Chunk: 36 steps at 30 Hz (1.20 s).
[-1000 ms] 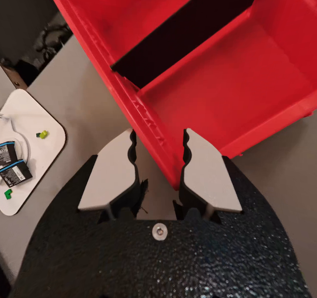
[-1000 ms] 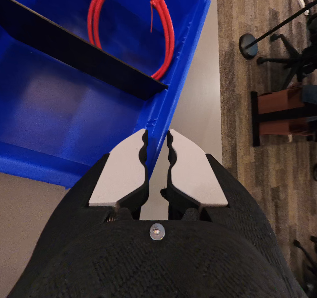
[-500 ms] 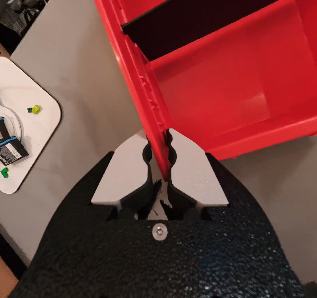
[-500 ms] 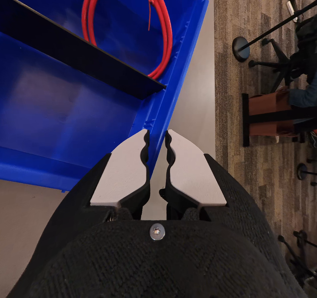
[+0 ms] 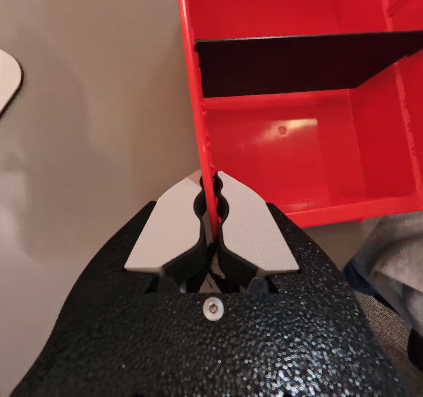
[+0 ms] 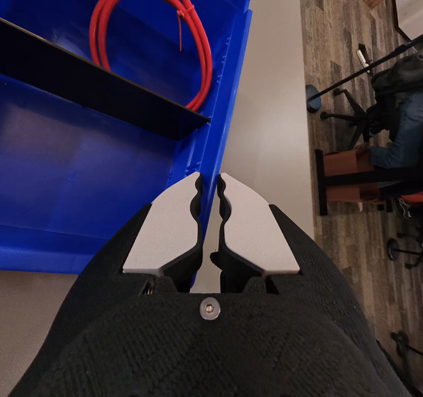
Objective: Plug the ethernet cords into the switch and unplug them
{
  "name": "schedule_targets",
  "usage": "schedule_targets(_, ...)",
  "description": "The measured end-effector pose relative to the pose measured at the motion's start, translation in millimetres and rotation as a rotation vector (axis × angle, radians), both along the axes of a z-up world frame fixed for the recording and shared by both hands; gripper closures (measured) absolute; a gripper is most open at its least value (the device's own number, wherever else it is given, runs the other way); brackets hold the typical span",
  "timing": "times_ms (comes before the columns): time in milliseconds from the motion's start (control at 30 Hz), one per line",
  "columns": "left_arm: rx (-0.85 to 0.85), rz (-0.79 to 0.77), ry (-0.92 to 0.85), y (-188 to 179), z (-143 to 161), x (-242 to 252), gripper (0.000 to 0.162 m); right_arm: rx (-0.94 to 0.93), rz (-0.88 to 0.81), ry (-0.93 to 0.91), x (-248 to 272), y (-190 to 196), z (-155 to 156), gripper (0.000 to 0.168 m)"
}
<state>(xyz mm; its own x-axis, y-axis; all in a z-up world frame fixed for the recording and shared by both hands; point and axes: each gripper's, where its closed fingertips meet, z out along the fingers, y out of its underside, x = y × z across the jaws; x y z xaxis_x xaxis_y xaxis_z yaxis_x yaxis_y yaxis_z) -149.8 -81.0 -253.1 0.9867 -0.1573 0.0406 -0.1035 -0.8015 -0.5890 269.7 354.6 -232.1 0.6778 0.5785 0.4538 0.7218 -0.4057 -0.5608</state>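
Jaws pinched: our left gripper [image 5: 209, 176] has clamped the red plastic divided bin's [image 5: 283, 157] wall, wide apart a second ago. Right gripper [image 6: 209, 176] straddles the blue plastic bin's [image 6: 68, 180] wall, narrowly parted; red cable coil [image 6: 201, 49] at twelve o'clock.

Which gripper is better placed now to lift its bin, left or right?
Probably left: the left gripper is shut on the red bin wall. The right gripper straddles the blue bin wall, apparently unclamped.
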Motion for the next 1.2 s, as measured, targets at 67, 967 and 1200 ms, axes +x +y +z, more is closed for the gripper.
schedule_targets(67,0.007,0.012,0.003,-21.3,3.4,-3.7,0.158,0.000,0.021,0.017,-18.6,-9.9,0.0,0.158)
schedule_targets(967,-0.054,0.236,-0.023,-177.1,2.6,-34.2,0.158,0.014,0.315,0.009,-199.8,-133.9,-1.5,0.151)
schedule_targets(1200,-0.051,0.263,-0.053,-181.5,-1.7,-38.5,0.158,0.122,0.459,0.084,-206.5,-151.4,38.8,0.142)
